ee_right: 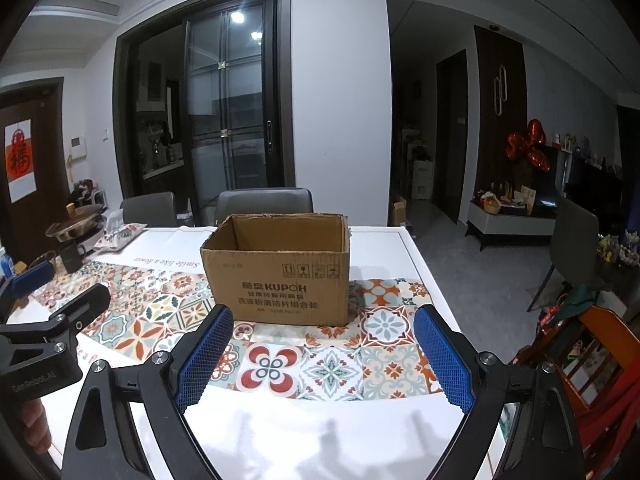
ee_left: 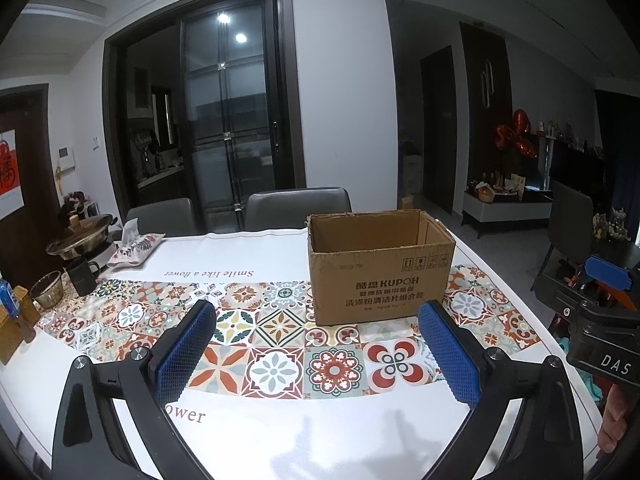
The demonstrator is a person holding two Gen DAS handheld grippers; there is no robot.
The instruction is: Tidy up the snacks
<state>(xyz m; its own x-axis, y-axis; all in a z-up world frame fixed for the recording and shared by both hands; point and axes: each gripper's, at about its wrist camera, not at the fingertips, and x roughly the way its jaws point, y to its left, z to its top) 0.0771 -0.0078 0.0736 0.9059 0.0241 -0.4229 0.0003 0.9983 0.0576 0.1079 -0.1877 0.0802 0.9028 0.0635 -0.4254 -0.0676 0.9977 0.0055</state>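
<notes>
The table point(ee_left: 280, 440), covered with a tile-patterned cloth point(ee_left: 280, 336), carries an open-topped cardboard box point(ee_left: 380, 272) standing upright near its far right part. The box interior is only partly visible; no snacks show on the cloth or in the box. This fits either a stage with snacks yet to arrive or one with them already packed. The left gripper point(ee_left: 316, 356) and right gripper point(ee_right: 322, 358) hover over the near edge, fingers spread wide, holding nothing.

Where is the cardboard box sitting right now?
The cardboard box stands open-topped on the patterned table runner, ahead of both open grippers, in front of the grey chair; it appears right of centre in the left wrist view.
</notes>
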